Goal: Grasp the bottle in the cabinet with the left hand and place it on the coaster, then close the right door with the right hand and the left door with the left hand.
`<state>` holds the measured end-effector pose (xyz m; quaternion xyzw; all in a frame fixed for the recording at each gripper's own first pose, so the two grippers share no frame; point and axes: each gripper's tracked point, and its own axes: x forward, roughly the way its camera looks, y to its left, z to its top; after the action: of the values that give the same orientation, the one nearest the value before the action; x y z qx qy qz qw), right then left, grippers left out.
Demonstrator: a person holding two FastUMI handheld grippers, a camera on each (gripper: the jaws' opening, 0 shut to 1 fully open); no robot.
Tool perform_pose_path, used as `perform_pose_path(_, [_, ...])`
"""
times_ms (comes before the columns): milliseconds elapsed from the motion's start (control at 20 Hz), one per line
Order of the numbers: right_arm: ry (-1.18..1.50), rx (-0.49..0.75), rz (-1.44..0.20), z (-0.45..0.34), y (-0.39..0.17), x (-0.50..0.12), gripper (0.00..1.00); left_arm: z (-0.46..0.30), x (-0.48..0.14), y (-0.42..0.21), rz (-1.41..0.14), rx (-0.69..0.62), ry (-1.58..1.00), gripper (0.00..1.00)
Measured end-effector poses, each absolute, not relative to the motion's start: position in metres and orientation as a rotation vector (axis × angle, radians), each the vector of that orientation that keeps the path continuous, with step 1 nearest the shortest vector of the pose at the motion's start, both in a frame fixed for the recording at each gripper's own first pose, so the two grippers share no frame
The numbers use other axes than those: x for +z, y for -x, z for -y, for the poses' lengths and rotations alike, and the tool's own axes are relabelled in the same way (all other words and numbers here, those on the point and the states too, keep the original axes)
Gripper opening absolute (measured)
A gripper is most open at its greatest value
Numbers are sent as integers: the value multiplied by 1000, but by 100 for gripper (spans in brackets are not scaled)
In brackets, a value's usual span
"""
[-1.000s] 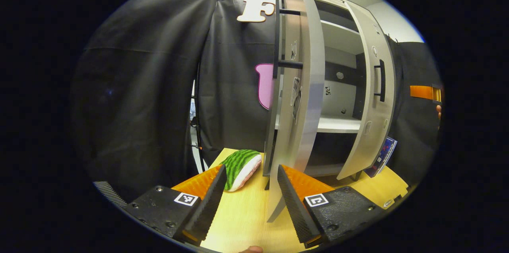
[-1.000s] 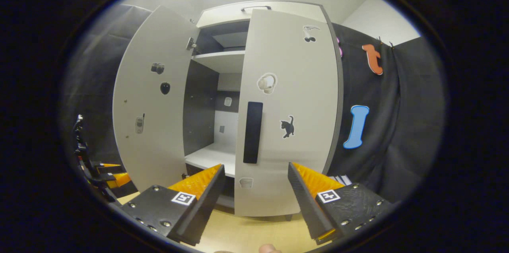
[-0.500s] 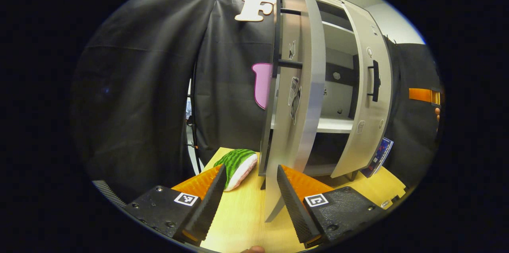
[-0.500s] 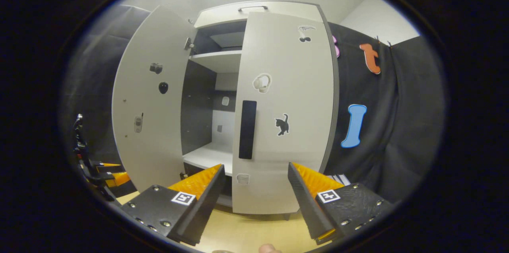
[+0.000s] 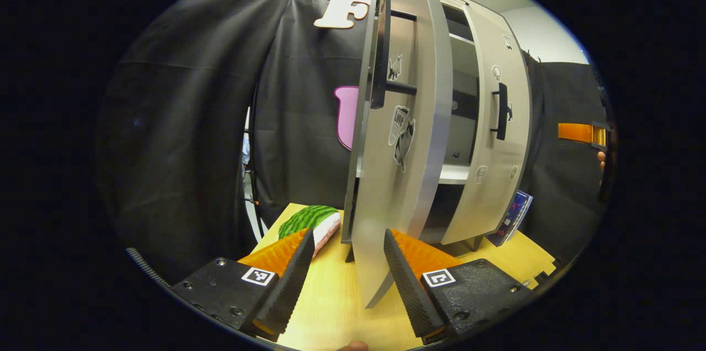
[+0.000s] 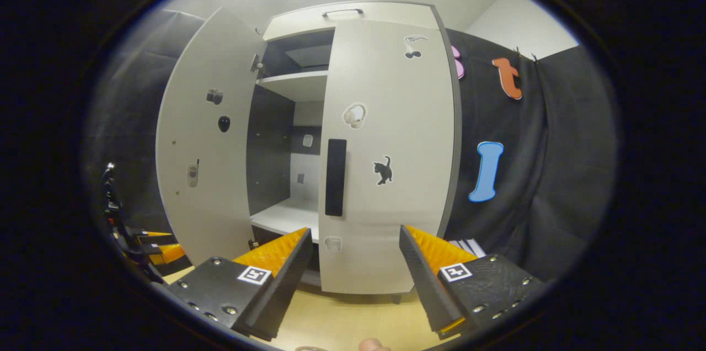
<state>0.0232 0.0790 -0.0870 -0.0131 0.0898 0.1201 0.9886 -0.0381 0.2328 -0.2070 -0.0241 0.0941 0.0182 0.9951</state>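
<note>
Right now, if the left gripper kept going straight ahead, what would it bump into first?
Most likely the open left door of the cabinet. Its edge stands right ahead between the left gripper's open fingers, over the wooden table. Depth is hard to judge, so how soon is unclear.

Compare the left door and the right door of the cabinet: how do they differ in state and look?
The left door swings wide open, showing its inner face; the right door is nearly shut, showing its outer face. The right door's handle faces the right gripper view; the left door's handle is seen edge-on from the left gripper view. Both are pale grey with stickers.
</note>
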Motion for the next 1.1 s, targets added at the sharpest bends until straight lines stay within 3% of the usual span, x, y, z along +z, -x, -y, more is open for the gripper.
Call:
perform_pose_path(450, [30,217,-183,-66,-20,-87,96,-194,-211,26,-196,-49,35,83])
perform_pose_path(500, [32,214,-181,-65,-19,-87,96,-191,-211,25,-196,-56,36,77])
perform_pose_path(550, [34,210,-179,-63,-19,-86,96,-188,-211,24,-197,-63,36,83])
perform_pose_path(700, [28,205,-177,-59,-18,-85,96,-178,-212,21,-207,-80,34,82])
perform_pose_path(750, [25,204,-177,-58,-19,-85,96,-174,-211,19,-208,-87,33,77])
perform_pose_path(800, [23,203,-174,-58,-19,-84,96,-171,-212,17,-207,-94,33,82])
perform_pose_path(1100, [28,199,-176,-54,-17,-85,96,-132,-214,12,-209,-183,73,82])
